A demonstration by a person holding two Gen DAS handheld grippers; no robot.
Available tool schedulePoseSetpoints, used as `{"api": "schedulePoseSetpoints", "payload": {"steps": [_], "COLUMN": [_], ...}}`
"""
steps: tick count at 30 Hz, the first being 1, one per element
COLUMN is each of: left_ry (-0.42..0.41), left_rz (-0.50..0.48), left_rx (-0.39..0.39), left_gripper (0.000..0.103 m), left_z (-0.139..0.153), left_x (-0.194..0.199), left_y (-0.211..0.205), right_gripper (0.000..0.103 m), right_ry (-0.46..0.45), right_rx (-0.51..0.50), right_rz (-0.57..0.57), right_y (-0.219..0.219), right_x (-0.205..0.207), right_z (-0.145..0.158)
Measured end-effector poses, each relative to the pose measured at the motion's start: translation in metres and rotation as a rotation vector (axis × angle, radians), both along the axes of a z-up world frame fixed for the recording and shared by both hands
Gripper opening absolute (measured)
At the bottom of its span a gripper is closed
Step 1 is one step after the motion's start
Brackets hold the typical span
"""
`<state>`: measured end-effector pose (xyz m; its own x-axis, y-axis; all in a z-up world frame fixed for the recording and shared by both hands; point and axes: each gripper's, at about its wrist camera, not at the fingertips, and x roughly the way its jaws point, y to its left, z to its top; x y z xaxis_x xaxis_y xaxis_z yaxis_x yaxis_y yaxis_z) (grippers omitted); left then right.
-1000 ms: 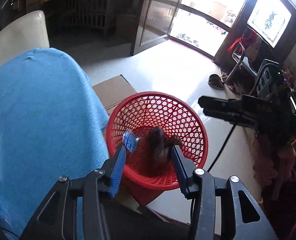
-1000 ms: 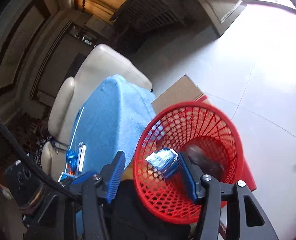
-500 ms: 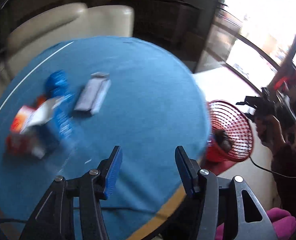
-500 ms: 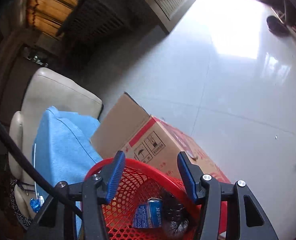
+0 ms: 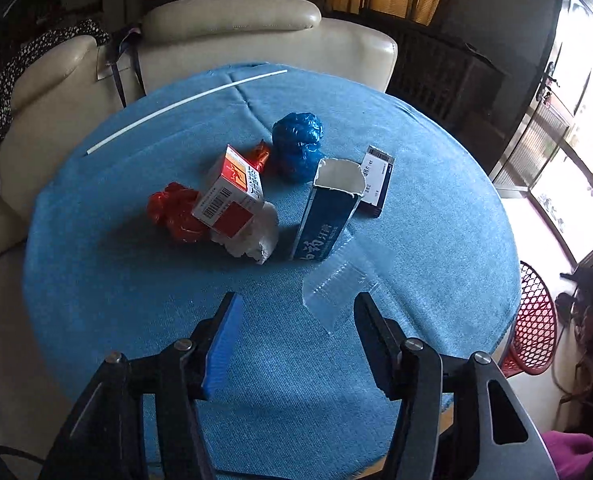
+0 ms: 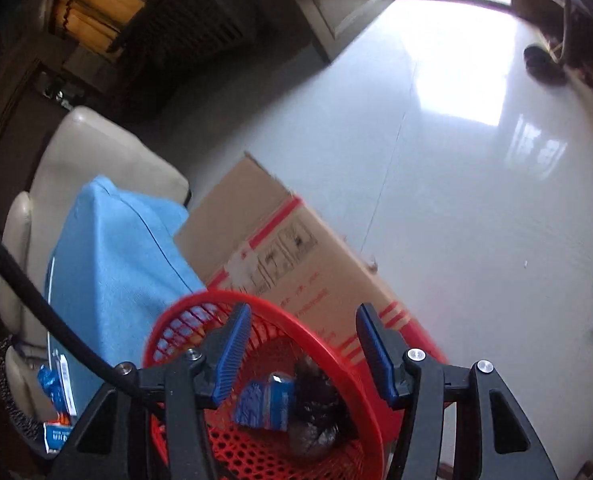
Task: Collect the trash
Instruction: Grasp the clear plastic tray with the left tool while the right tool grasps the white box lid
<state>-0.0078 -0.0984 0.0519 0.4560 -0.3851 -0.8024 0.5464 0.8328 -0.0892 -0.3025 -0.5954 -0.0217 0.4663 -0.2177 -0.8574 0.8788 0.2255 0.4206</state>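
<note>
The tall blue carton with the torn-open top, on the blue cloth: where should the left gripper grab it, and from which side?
Grip the blue carton across its two long side faces, about mid-body, coming in from the near end where the left gripper is, open and empty. The flat parallel sides suit the pads; the torn white top would likely crumple. The clear plastic piece lies just in front, so pass above it.

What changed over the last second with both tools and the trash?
The left tool swung from over the red basket back to the blue table, its jaws opening, empty; a dark wad it held then now lies in the basket. The right tool let a blue packet drop in and hovers above, open. The table's other trash stayed put.
</note>
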Motion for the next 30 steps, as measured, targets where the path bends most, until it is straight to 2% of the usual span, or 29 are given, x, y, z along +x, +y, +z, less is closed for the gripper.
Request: {"api": "schedulePoseSetpoints", "payload": {"steps": [3, 5, 7, 10, 13, 15, 18, 22, 24, 25, 27, 28, 29, 30], "left_ry": [-0.012, -0.02, -0.045, -0.034, -0.006, -0.015, -0.012, -0.033, -0.007, 0.002, 0.01, 0.022, 0.035, 0.035], "left_rz": [-0.013, -0.037, -0.088, -0.141, -0.222, -0.239, -0.283, -0.311, -0.301, -0.294, -0.272, -0.268, -0.263, -0.257], "left_rx": [-0.018, -0.034, -0.039, -0.036, -0.089, -0.097, -0.137, -0.097, -0.121, -0.129, -0.127, -0.121, -0.11, -0.097], "left_gripper": [0.064, 0.067, 0.074, 0.075, 0.078, 0.078, 0.079, 0.079, 0.079, 0.076, 0.057, 0.041, 0.032, 0.03], "left_z": [-0.002, -0.006, -0.011, -0.022, -0.029, -0.034, -0.042, -0.057, -0.065, -0.067, -0.073, -0.076, -0.079, -0.081], "left_x": [0.0, 0.001, 0.001, 0.01, 0.022, 0.029, 0.035, 0.034, 0.037, 0.038, 0.039, 0.039, 0.04, 0.039], "left_y": [0.001, -0.002, -0.008, -0.016, -0.021, -0.025, -0.029, -0.041, -0.039, -0.038, -0.035, -0.034, -0.033, -0.032], "right_gripper": [0.059, 0.059, 0.06, 0.06, 0.06, 0.06, 0.061, 0.061, 0.06, 0.06, 0.06, 0.06, 0.06, 0.06], "right_ry": [-0.042, -0.07, -0.111, -0.169, -0.221, -0.245, -0.257, -0.243, -0.221, -0.205, -0.171, -0.161, -0.149, -0.133], "right_rx": [-0.103, -0.177, -0.194, -0.152, -0.058, -0.001, 0.039, 0.099, 0.118, 0.117, 0.111, 0.116, 0.124, 0.135], "right_rz": [0.052, 0.153, 0.241, 0.391, 0.541, 0.619, 0.704, 0.803, 0.847, 0.864, 0.886, 0.891, 0.894, 0.894], "right_y": [0.011, 0.031, 0.05, 0.088, 0.132, 0.158, 0.194, 0.237, 0.255, 0.262, 0.28, 0.286, 0.291, 0.298], "right_x": [0.021, 0.053, 0.082, 0.136, 0.193, 0.227, 0.265, 0.31, 0.334, 0.341, 0.357, 0.364, 0.372, 0.381], "right_z": [0.044, 0.075, 0.092, 0.104, 0.104, 0.1, 0.106, 0.11, 0.109, 0.109, 0.11, 0.109, 0.105, 0.102]}}
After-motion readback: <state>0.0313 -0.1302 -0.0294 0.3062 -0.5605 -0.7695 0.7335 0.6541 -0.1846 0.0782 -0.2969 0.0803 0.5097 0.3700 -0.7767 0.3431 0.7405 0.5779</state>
